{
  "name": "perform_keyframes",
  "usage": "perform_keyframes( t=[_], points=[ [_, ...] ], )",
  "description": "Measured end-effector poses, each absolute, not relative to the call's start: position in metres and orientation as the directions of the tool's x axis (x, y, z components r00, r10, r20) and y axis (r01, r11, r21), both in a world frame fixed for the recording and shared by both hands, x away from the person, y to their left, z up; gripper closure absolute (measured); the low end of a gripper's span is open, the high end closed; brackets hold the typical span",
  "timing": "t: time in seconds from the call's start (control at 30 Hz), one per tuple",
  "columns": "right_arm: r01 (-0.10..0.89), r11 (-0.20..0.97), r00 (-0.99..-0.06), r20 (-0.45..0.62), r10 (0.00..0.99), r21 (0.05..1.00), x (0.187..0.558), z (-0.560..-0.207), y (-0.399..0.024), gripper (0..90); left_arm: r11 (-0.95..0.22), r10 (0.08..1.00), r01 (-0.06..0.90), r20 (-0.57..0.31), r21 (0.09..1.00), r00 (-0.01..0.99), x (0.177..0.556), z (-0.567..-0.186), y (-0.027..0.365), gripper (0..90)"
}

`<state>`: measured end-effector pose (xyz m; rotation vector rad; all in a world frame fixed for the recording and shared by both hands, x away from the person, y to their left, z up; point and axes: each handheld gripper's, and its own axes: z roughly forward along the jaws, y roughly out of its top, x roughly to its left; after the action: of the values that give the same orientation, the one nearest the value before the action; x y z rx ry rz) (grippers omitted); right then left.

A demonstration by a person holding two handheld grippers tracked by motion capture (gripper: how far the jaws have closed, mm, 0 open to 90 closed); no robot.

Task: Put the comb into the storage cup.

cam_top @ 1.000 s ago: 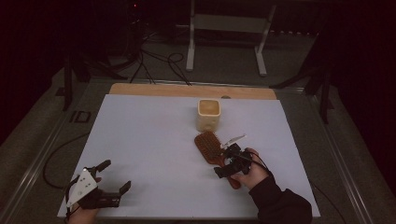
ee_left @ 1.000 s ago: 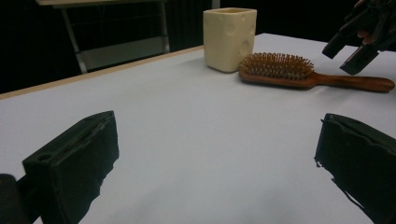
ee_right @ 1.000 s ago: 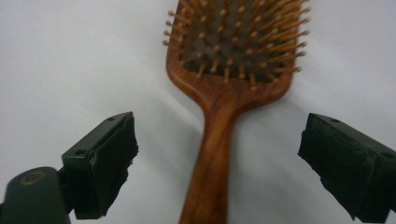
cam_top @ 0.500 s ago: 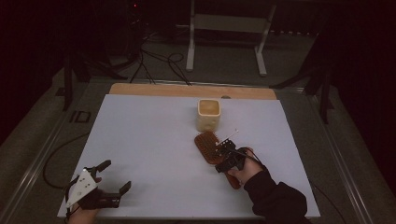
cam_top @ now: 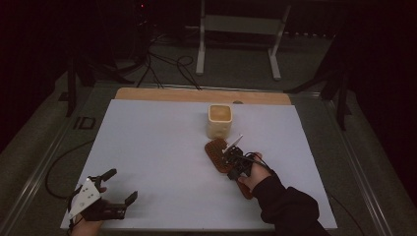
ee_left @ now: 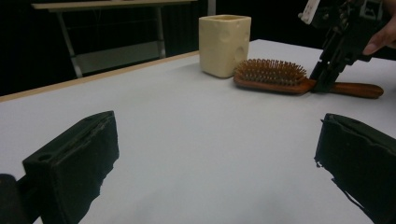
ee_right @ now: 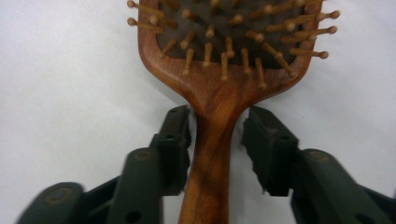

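Now right gripper (ee_right: 215, 140) has slid in, jaws closing around hairbrush (cam_top: 217, 153) handle, right pad not yet touching; mid-desk (cam_top: 147, 147).

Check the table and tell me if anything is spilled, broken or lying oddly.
Nothing stands out. The wooden hairbrush lies flat, bristles up, intact, beside the upright cream cup. The right gripper straddles its handle, jaws just closing, a gap showing on one side.
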<state>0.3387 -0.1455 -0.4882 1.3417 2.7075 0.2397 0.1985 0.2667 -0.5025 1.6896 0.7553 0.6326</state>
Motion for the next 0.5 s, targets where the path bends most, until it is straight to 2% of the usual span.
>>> perform_keyframes(
  t=[0.17,0.5],
  points=[
    [0.799,0.585,-0.589,-0.010,0.808,0.137,0.3426,-0.4896,-0.1438,69.1,-0.176,0.759,0.159,0.031,0.972,0.650,0.1983,-0.5028,0.2659,0.0],
    [0.780,0.614,-0.616,-0.030,0.787,0.122,0.3428,-0.4902,-0.1409,68.9,-0.176,0.759,0.167,0.026,0.970,0.651,0.1985,-0.5036,0.2658,0.0]
  ],
)
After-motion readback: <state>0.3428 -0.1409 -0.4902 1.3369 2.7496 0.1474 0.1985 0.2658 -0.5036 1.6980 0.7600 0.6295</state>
